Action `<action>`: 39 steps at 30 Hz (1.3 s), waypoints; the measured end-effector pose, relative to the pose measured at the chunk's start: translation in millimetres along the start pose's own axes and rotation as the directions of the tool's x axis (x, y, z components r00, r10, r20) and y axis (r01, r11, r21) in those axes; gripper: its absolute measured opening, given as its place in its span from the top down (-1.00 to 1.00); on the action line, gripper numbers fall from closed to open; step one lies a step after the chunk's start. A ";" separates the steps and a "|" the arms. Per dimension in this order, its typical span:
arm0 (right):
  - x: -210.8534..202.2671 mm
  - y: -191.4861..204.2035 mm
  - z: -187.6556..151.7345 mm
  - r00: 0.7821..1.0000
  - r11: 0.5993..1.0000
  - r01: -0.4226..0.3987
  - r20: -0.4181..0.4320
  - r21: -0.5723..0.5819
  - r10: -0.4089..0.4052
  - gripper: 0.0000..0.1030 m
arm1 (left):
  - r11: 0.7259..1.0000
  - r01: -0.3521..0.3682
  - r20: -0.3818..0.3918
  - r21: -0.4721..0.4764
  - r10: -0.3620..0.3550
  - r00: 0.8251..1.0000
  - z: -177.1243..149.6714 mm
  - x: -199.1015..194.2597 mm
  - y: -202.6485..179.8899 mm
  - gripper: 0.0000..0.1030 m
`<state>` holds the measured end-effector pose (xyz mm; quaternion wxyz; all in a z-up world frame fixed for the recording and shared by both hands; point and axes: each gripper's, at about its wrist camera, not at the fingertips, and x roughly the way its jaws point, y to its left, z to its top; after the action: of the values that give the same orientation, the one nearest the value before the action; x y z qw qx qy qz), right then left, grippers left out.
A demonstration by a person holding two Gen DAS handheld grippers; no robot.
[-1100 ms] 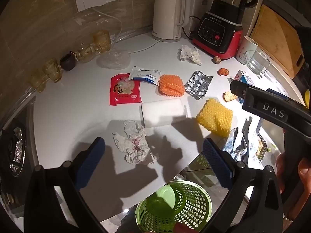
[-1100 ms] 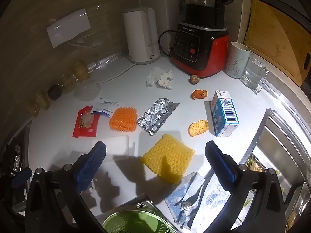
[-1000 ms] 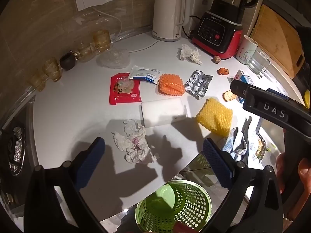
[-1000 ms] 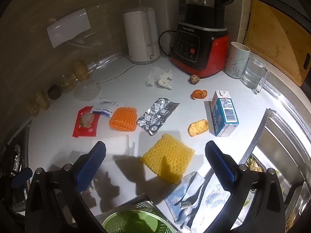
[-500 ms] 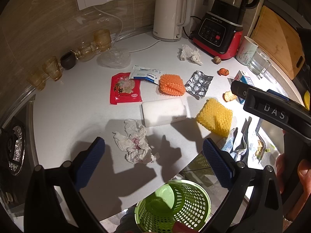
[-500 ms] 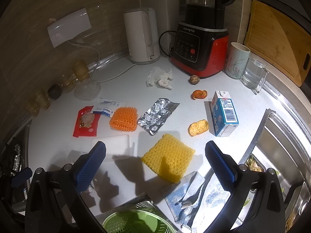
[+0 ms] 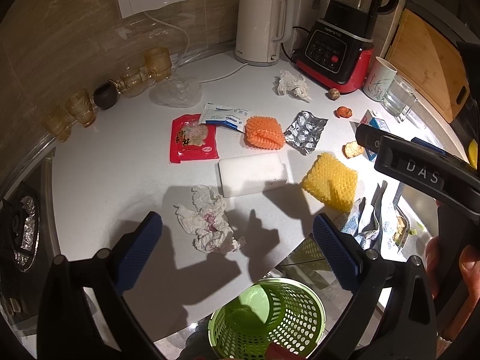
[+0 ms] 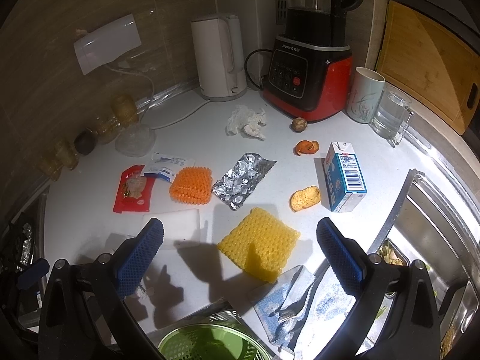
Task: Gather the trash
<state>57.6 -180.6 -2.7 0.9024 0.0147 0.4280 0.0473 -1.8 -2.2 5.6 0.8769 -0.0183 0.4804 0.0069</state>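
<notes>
Both tools hang above the white surface with nothing between their fingers: the left hand-held gripper is spread wide over the crumpled tissue, and the right hand-held gripper is equally released above the yellow foam net. The trash lies scattered across the surface, none of it lifted yet: a red packet, an orange foam net, a foil blister sheet, a white foam block, a second tissue near the blender, bits of peel and a small carton. The green basket sits below the surface's near edge, just under the left tool. The sensible first pick looks to be the crumpled tissue, since it lies closest and directly above the basket. To do it well, bring the left tool straight down so a finger passes on each side of the wad, press near the surface to gather the loose flaps, and close fully, because soft paper compresses and can slip. Lift clear of the edge before releasing over the basket's mouth. The foam net will likely squash too, so grip it across the middle.
</notes>
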 end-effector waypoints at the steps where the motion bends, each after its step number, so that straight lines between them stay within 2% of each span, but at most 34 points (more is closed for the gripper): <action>1: -0.4 -0.4 0.2 1.000 1.000 0.000 0.000 0.000 0.000 -0.96 | 1.000 0.000 0.000 0.000 0.000 1.000 0.3 -0.4 -0.3 -0.87; 39: -5.4 -0.2 0.5 1.000 1.000 0.005 0.008 -0.010 -0.005 -0.96 | 1.000 0.000 0.004 -0.001 0.000 1.000 -1.4 -4.3 1.0 -0.87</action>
<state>54.7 -181.4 1.8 0.9043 0.0094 0.4242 0.0470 -5.4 -1.2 8.4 0.8778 -0.0187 0.4786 0.0069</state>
